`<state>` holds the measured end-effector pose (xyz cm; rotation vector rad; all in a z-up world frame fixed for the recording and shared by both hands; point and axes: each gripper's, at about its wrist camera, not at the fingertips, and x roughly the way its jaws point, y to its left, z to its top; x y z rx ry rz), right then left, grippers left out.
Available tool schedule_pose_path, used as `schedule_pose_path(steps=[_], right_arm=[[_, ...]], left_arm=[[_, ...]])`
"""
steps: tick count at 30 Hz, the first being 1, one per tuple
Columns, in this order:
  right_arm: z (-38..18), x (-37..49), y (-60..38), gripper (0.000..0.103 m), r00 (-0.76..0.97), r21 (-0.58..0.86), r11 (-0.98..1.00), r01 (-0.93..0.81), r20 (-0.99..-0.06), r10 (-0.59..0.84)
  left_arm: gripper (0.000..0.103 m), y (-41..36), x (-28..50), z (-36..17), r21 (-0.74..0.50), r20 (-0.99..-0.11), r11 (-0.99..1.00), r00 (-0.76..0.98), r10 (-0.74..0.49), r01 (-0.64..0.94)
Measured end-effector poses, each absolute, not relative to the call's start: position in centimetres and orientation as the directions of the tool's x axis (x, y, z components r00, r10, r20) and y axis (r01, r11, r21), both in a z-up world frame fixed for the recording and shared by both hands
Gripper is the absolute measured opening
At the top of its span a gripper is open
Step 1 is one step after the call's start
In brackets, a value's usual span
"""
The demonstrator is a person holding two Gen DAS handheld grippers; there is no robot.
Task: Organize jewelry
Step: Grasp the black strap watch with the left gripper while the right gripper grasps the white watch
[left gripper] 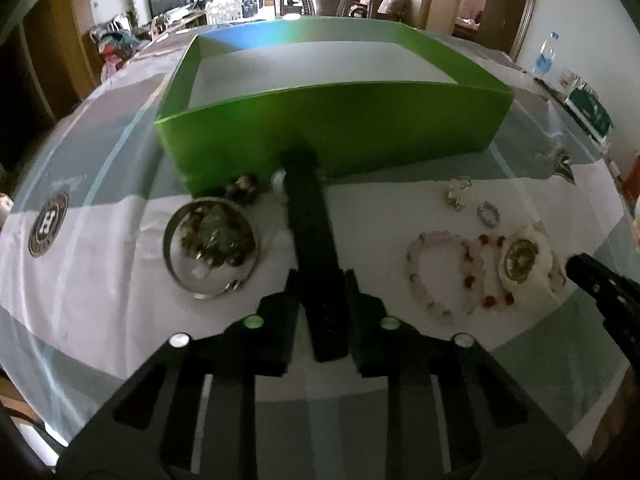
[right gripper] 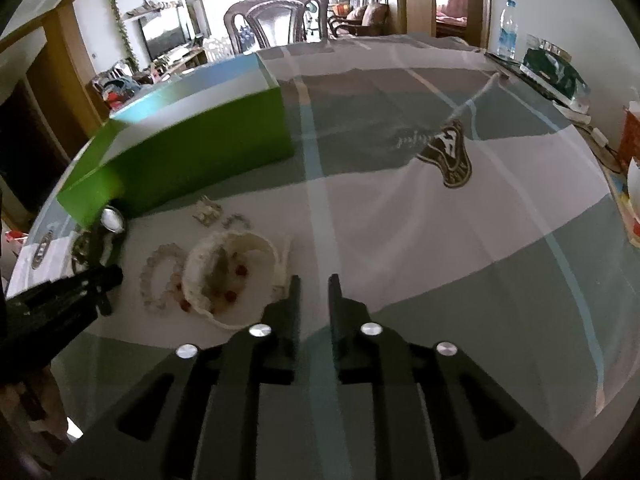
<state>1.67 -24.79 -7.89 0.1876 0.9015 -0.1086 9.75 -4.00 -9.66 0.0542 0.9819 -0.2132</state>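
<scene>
With jaws pressed together, the left gripper [left gripper: 302, 160] sits by a pale bead [left gripper: 277, 179] at the green box [left gripper: 336, 128]; right gripper [right gripper: 314, 280] narrow, empty; next, lift the bead boxward

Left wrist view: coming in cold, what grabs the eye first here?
The big green box, open-topped and apparently empty, sits straight ahead. The left gripper is shut on a black watch strap reaching toward the box. Jewelry flanks it: a metal bangle ringing dark beads on the left, pale bead bracelets on the right.
</scene>
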Motion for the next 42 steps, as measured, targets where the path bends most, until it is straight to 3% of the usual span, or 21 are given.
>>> schedule_pose_path(steps=[2, 6, 7, 8, 10, 14, 16, 18, 21, 24, 25, 27, 30, 31, 34, 35, 36, 37, 38, 39, 42], right_arm=[[-7.8, 2.1, -24.3, 0.041, 0.621, 0.106, 0.981, 0.162, -0.784, -0.018], [-9.0, 3.5, -23.0, 0.041, 0.595, 0.065, 0.988, 0.142, -0.803, -0.032], [-9.2, 3.7, -22.9, 0.039, 0.590, 0.067, 0.988, 0.137, -0.807, -0.027], [-9.5, 3.8, -22.7, 0.021, 0.584, 0.078, 0.990, 0.119, -0.812, -0.006], [-9.4, 3.5, -22.4, 0.010, 0.589, 0.078, 0.992, 0.097, -0.808, 0.006], [-8.6, 2.2, -22.5, 0.009, 0.601, 0.111, 0.992, 0.055, -0.797, 0.056], [-8.2, 1.6, -22.9, 0.009, 0.610, 0.105, 0.993, 0.061, -0.791, 0.046], [-7.9, 1.2, -23.5, 0.009, 0.614, 0.106, 0.992, 0.075, -0.788, 0.038], [-7.8, 0.9, -24.4, 0.009, 0.617, 0.108, 0.989, 0.102, -0.787, 0.022], [-8.2, 0.8, -25.2, 0.010, 0.606, 0.111, 0.985, 0.131, -0.795, 0.009], [-8.3, 0.7, -25.4, 0.013, 0.606, 0.108, 0.984, 0.141, -0.795, 0.001], [-8.4, 0.4, -25.8, 0.028, 0.606, 0.101, 0.983, 0.154, -0.796, -0.013], [-8.4, 0.4, -26.0, 0.034, 0.602, 0.095, 0.982, 0.165, -0.798, -0.024], [-8.4, 0.4, -25.8, 0.034, 0.603, 0.088, 0.983, 0.164, -0.797, -0.029], [-8.7, 1.1, -24.9, 0.034, 0.596, 0.075, 0.987, 0.143, -0.803, -0.025], [-8.8, 1.3, -24.7, 0.034, 0.592, 0.074, 0.988, 0.138, -0.806, -0.022], [-9.0, 1.7, -24.3, 0.033, 0.584, 0.074, 0.989, 0.126, -0.811, -0.014], [-9.3, 2.0, -24.0, 0.029, 0.578, 0.077, 0.991, 0.112, -0.816, -0.002], [-9.5, 2.2, -23.7, 0.015, 0.578, 0.067, 0.992, 0.109, -0.816, -0.009], [-9.4, 2.3, -23.6, 0.009, 0.579, 0.080, 0.992, 0.100, -0.815, 0.008], [-8.4, 2.4, -23.3, 0.009, 0.605, 0.102, 0.992, 0.080, -0.795, 0.033]], left_arm=[[0.021, -3.2, 9.0, -9.7, -0.059, -0.831, 0.974, 0.530, -0.169, 0.217], [0.021, -1.5, 7.6, -9.7, -0.067, -0.834, 0.972, 0.522, -0.178, 0.225], [0.021, -1.0, 7.4, -9.5, -0.070, -0.835, 0.973, 0.521, -0.178, 0.220], [0.021, -0.5, 7.2, -9.4, -0.071, -0.834, 0.974, 0.523, -0.175, 0.213], [0.024, 0.7, 6.7, -9.0, -0.074, -0.829, 0.978, 0.534, -0.170, 0.196], [0.030, 1.2, 6.4, -8.3, -0.077, -0.817, 0.981, 0.552, -0.163, 0.176], [0.041, 1.4, 6.3, -8.2, -0.081, -0.812, 0.981, 0.559, -0.167, 0.175], [0.045, 1.4, 6.4, -8.0, -0.082, -0.808, 0.981, 0.564, -0.168, 0.176], [0.044, 1.2, 6.7, -8.1, -0.082, -0.805, 0.980, 0.567, -0.173, 0.183], [0.023, 0.6, 7.4, -8.7, -0.083, -0.827, 0.979, 0.535, -0.173, 0.188], [0.023, 0.5, 7.5, -8.8, -0.084, -0.830, 0.978, 0.531, -0.174, 0.189], [0.023, 0.4, 7.4, -8.8, -0.073, -0.829, 0.979, 0.533, -0.167, 0.192], [0.027, 0.2, 7.4, -8.6, -0.066, -0.823, 0.979, 0.544, -0.164, 0.195], [0.034, 0.1, 7.4, -8.6, -0.062, -0.822, 0.979, 0.546, -0.161, 0.194], [0.035, -0.2, 7.7, -8.7, -0.057, -0.823, 0.979, 0.545, -0.158, 0.198], [0.035, -0.3, 7.9, -8.9, -0.060, -0.828, 0.977, 0.537, -0.163, 0.204], [0.024, -0.3, 7.9, -9.1, -0.062, -0.832, 0.976, 0.530, -0.166, 0.208], [0.021, -0.3, 7.9, -9.2, -0.066, -0.835, 0.975, 0.523, -0.170, 0.211], [0.020, -0.3, 7.9, -9.2, -0.066, -0.833, 0.975, 0.527, -0.172, 0.214], [0.020, -0.3, 7.8, -9.2, -0.068, -0.832, 0.974, 0.526, -0.175, 0.216], [0.020, 0.0, 7.5, -8.4, -0.084, -0.817, 0.973, 0.544, -0.192, 0.217]])
